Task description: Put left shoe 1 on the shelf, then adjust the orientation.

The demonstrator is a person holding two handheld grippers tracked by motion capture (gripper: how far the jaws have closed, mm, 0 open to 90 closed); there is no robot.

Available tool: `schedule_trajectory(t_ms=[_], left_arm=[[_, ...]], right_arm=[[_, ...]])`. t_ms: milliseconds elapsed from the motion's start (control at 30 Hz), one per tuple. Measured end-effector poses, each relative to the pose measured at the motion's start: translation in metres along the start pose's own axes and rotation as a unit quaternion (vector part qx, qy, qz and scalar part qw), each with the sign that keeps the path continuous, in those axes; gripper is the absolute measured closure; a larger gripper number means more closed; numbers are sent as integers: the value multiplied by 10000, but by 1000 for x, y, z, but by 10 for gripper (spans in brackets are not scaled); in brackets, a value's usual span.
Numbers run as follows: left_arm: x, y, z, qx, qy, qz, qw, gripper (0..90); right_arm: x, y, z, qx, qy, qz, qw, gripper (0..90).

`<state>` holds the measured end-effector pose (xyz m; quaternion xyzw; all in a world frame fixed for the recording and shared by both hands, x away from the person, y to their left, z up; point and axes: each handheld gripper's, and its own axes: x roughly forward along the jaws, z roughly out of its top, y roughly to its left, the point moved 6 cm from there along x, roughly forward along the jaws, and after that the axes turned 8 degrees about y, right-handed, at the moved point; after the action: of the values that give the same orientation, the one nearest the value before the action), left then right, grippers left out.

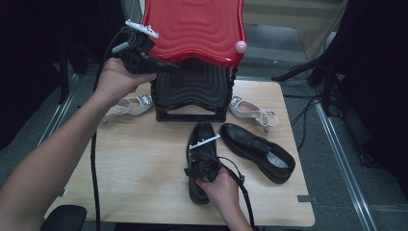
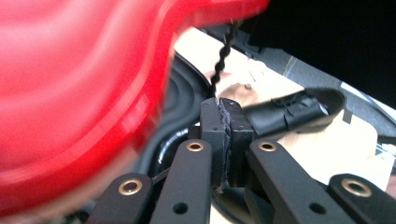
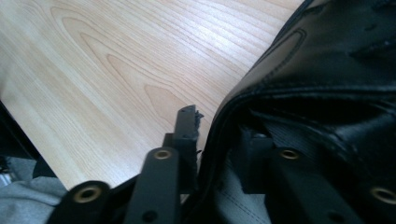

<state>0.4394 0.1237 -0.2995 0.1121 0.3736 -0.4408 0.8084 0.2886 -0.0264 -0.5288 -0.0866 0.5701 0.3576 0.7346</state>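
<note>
Two handheld grippers worked at a wooden worktop [image 1: 134,159] with shoes.

Nearest, the right gripper [image 1: 202,161] pinched the collar of a black shoe [image 1: 202,139], one of its fingers [image 3: 187,126] outside, one inside. Farther off, the left gripper [image 1: 166,65], fingers [image 2: 211,126] pressed together and empty, hovered by a red-topped rack [image 1: 192,29].

Overhead table [image 1: 144,163] view, two close-ups

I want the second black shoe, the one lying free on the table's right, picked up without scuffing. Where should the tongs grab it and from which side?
Probably the collar wall at the heel of the free black shoe, coming from above. It lies sole-down with its opening facing up, so one jaw can slip inside and the other outside the thin rim, much as the right tongs straddle the collar of the near black shoe.
</note>
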Motion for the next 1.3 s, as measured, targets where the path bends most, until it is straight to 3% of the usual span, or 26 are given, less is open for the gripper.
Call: schedule_trajectory(t_ms=[133, 233, 367, 433, 500, 533, 700, 1000, 1300], left_arm=[[-3, 6, 15, 26, 7, 201, 9998, 896], [-6, 13, 32, -9, -127, 171, 9998, 893], [-7, 16, 44, -29, -152, 230, 9996, 883], [-6, 19, 51, -129, -225, 146, 9996, 886], [0, 24, 56, -170, -127, 301, 9993, 890], [6, 28, 58, -301, -97, 262, 9992, 890], [13, 30, 61, -323, -102, 363, 9988, 892], [15, 31, 60, -350, -98, 429, 9984, 900], [15, 31, 60, -419, -105, 422, 9982, 900]], right_arm=[[-2, -3, -2, 4, 81, -14, 10000, 788], [-7, -11, -6, 38, 135, 93, 9999, 840], [-10, -13, -7, -19, 109, 173, 9998, 854], [-13, -14, -9, -129, 53, 120, 9998, 863], [-18, -18, -10, -84, -7, 291, 9995, 869], [-20, -20, -11, -78, -19, 337, 9994, 869], [-32, -27, -13, -228, -113, 336, 9991, 872], [-50, -42, -13, -144, -295, 545, 9980, 874], [-63, -46, -9, -102, -452, 833, 9954, 875]])
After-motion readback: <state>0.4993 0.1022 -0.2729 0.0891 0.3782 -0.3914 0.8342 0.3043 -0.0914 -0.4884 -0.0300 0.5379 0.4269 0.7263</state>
